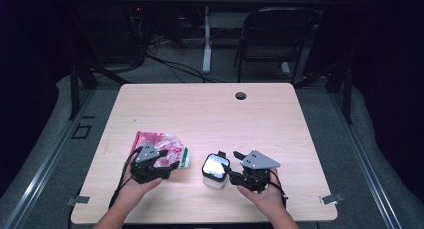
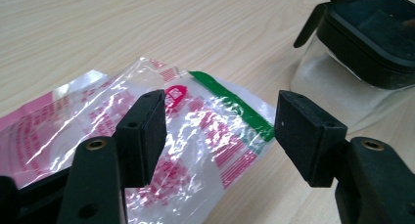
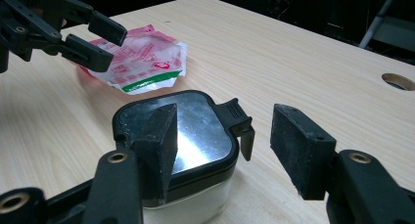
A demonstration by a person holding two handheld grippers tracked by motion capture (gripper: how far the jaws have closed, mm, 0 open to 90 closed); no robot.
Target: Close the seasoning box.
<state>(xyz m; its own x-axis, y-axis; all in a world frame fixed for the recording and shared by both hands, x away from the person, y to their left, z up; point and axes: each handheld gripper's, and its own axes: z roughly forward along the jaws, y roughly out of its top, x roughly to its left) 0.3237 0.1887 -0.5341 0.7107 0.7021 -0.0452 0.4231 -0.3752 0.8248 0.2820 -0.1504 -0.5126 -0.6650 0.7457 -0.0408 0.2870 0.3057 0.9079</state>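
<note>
At the left of the desk (image 1: 210,109), the left gripper (image 1: 150,165) is held with jaws spread over the near edge of a thin, crinkled plastic bag (image 1: 165,145), judged light, limp and slippery, so it is best pinched flat at its green-striped edge. To the right, a lidded container (image 1: 215,170) stands just beside the right gripper (image 1: 239,175), whose jaws are spread around its lid latch (image 3: 239,121). The container is judged rigid and smooth-walled; a hold across the body is advised.
</note>
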